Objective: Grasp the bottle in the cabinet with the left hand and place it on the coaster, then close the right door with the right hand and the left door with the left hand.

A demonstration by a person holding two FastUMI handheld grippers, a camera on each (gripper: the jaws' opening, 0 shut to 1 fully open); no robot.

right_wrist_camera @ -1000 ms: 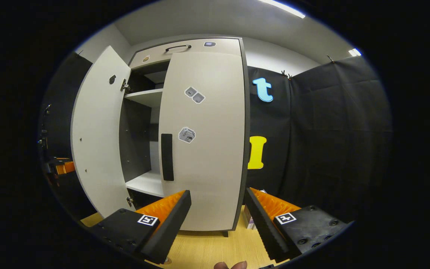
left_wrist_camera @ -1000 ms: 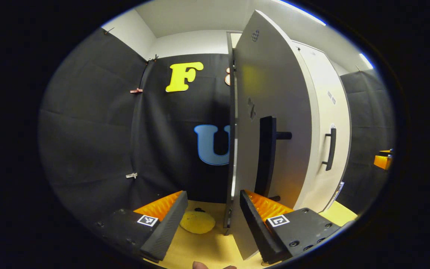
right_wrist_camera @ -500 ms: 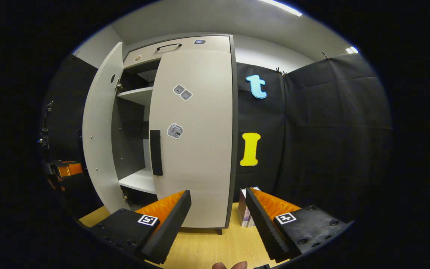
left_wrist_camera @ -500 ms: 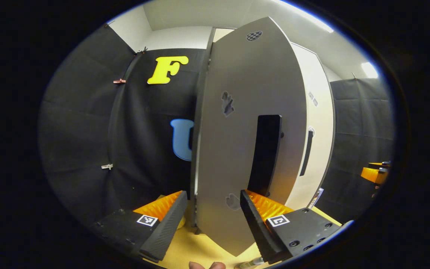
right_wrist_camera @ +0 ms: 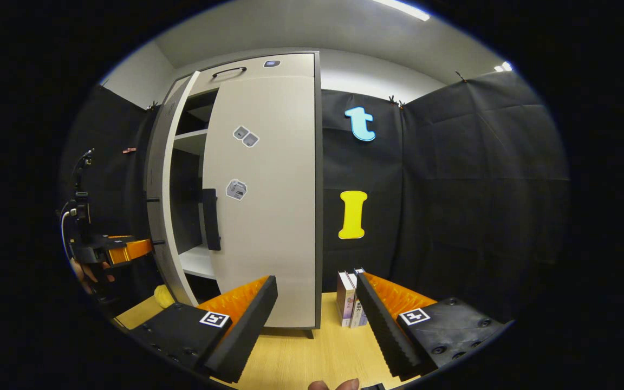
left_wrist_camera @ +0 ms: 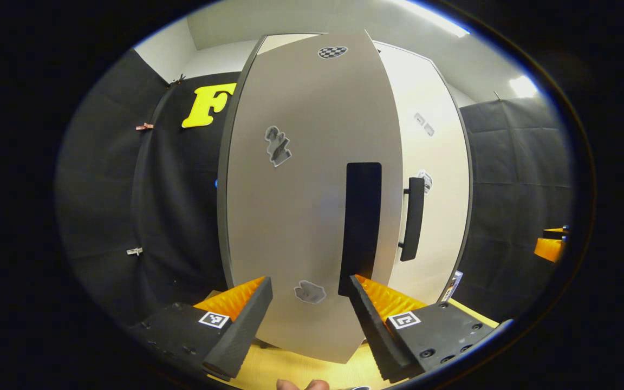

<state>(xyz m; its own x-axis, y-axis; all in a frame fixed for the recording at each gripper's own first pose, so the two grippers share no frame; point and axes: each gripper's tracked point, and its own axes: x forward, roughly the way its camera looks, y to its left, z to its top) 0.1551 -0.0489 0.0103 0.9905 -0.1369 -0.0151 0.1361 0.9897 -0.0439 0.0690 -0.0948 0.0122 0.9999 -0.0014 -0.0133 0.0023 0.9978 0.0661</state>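
Left door (left_wrist_camera: 301, 179) stands ajar, upright, directly ahead of the left tongs (left_wrist_camera: 310, 303), spread and grasping nothing; right tongs (right_wrist_camera: 316, 303) likewise released, right door (right_wrist_camera: 268, 216) shut.

The cabinet (right_wrist_camera: 268, 216) is standing with its right door (right_wrist_camera: 274, 227) shut and its left door (right_wrist_camera: 163, 216) sitting ajar. Books (right_wrist_camera: 349, 299) are leaning just right of it; the left gripper (right_wrist_camera: 111, 252), possibly open, is hovering left.

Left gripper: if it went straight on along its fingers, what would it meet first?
Most likely the outer face of the left door, which stands right ahead of the open left gripper; the remaining gap is hard to judge.
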